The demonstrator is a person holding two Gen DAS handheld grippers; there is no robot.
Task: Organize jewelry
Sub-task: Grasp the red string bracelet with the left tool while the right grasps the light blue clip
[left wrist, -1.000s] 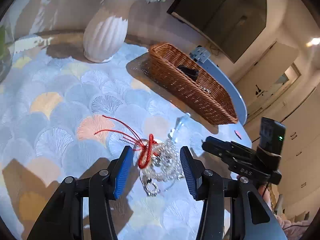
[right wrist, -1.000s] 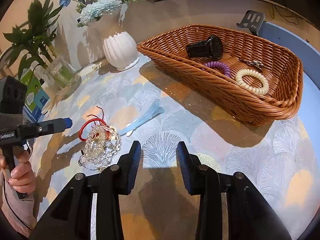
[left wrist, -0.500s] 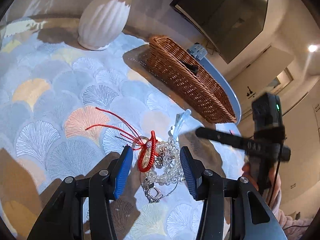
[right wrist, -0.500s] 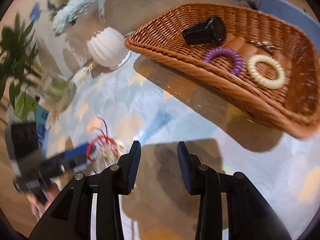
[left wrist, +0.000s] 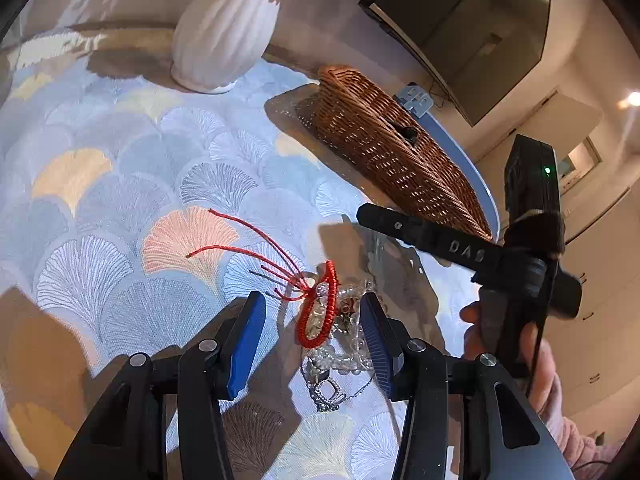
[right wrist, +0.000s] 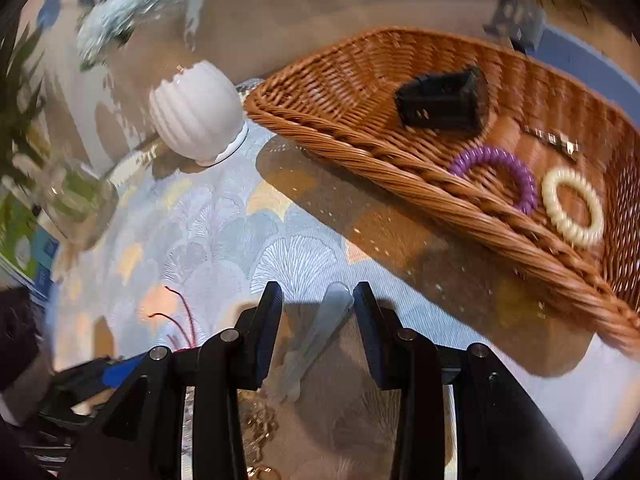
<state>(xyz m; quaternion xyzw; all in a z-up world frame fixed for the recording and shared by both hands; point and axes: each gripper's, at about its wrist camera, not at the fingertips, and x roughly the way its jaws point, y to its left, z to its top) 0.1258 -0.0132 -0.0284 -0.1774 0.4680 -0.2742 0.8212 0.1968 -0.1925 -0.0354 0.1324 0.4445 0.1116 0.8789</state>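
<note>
both grippers have dropped closer—right gripper (right wrist: pixel 316 320), jaws wide and empty, now straddles the pale blue plastic hair clip (right wrist: pixel 316 336), long axis 1-to-7 o'clock; left gripper (left wrist: pixel 312 332), open, brackets the red cord bracelet (left wrist: pixel 318 312).

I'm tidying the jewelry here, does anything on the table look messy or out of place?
Yes. The red cord bracelet lies tangled in a heap with clear bead strands and a silver chain between the open left gripper. A pale hair clip lies loose outside the wicker basket.
</note>
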